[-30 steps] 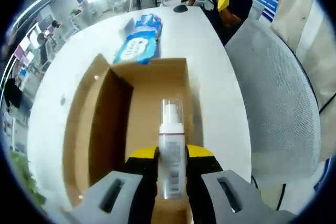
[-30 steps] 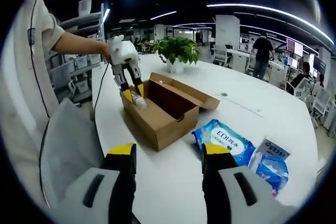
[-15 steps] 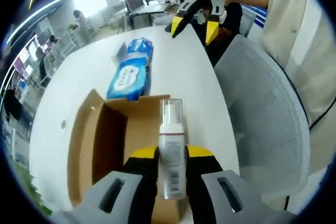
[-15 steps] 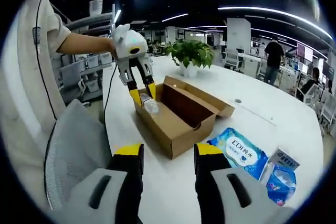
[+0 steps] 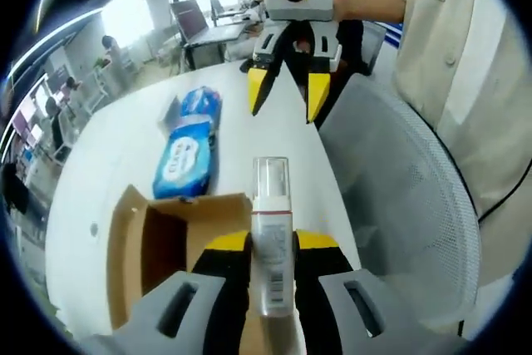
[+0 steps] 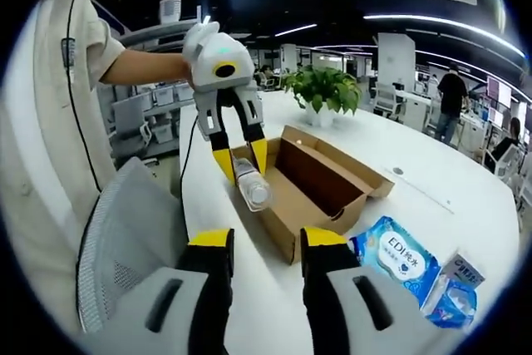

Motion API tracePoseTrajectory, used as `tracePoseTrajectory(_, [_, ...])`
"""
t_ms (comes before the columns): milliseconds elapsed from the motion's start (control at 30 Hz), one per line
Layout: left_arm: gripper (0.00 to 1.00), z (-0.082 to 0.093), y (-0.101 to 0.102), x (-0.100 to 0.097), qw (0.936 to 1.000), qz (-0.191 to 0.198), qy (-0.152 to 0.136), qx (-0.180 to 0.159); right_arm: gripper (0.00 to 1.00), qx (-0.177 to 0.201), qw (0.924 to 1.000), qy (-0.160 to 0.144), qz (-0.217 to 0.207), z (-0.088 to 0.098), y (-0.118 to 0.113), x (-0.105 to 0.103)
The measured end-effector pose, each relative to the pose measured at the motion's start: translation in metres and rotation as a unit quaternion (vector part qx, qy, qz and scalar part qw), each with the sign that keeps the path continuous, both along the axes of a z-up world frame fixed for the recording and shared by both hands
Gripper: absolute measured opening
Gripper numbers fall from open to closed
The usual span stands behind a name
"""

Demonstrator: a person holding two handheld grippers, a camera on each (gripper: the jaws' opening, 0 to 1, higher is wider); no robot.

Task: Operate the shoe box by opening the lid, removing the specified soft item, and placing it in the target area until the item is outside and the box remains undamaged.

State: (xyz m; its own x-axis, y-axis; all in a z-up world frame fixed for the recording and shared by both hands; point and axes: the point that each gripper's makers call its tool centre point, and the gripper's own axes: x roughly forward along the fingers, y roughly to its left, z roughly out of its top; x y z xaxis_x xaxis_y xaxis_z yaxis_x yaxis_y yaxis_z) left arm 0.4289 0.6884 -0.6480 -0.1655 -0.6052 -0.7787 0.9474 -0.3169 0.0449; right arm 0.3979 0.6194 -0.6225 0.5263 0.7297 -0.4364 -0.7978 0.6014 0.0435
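So the left gripper [image 5: 273, 248] has its yellow-tipped jaws clamped on a small clear-capped pump bottle [image 5: 272, 243], holding it by the white body with the cap sticking out forward. In the right gripper view you can see that same gripper [image 6: 239, 159] hanging above the near end of the shoe box [image 6: 316, 184], with the bottle [image 6: 253, 188] tilted, cap end lowest, just over the box's front corner. It looks clear of the cardboard, though I can't be totally sure the cap isn't brushing the rim from this angle.

The box sits open on the white bench [image 6: 432, 205], lid flap folded out flat on the far side. In the left gripper view the open box [image 5: 166, 247] is below and left of the bottle, inside looking bare as far as I can see.

The right gripper [image 6: 264, 243] is holding nothing, jaws parted with a moderate gap, hovering over the bench's near edge, short of the box. It also shows up in the left gripper view [image 5: 283, 93], held by a hand above the bench edge.

Beside the box lies a blue wet wipes pack [image 6: 401, 257], and next to that a smaller blue packet [image 6: 453, 293]. There's a potted plant [image 6: 326, 93] at the far end of the bench, and a grey mesh chair [image 5: 407, 197] just beside the bench.
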Motion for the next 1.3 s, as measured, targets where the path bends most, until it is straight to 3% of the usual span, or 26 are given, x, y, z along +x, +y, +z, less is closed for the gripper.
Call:
tracePoseTrajectory(600, [0.17,0.007,-0.021,-0.024,0.9986,-0.039,0.024,-0.026,0.21,-0.007,0.9984,-0.01,0.055,0.004,0.028,-0.005])
tracePoseTrajectory(1300, [0.17,0.009,-0.03,-0.032,0.9957,-0.048,0.049,-0.063,0.17,-0.039,0.9951,-0.026,0.087,0.001,0.032,-0.007])
